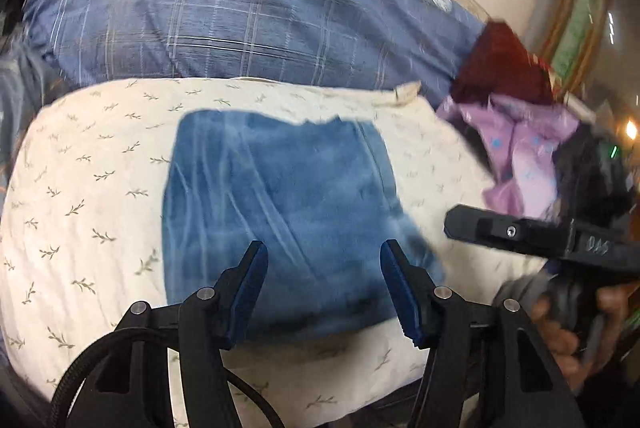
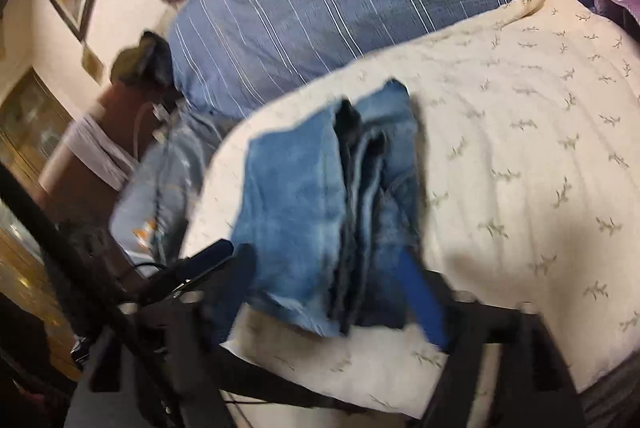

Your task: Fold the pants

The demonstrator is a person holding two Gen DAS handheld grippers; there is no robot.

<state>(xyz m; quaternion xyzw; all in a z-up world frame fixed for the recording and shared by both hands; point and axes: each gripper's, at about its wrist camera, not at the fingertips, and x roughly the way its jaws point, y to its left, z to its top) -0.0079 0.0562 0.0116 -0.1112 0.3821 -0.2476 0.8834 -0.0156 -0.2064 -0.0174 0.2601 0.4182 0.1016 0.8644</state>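
The blue denim pants (image 1: 280, 212) lie folded into a compact rectangle on a cream leaf-print cushion (image 1: 88, 188). My left gripper (image 1: 324, 252) is open and empty, just above the near edge of the pants. The right gripper (image 1: 454, 224) enters the left wrist view from the right, beside the pants. In the right wrist view the pants (image 2: 332, 204) show their stacked folded edges. My right gripper (image 2: 324, 268) is blurred, its jaws apart on either side of the near end of the pants, its blue pad (image 2: 424, 296) to the right.
A blue plaid pillow (image 1: 240, 16) lies behind the cushion. Purple and red clothes (image 1: 516, 152) are piled at the right. A brown cylinder (image 2: 84, 144) and cables stand left of the cushion (image 2: 520, 148) in the right wrist view.
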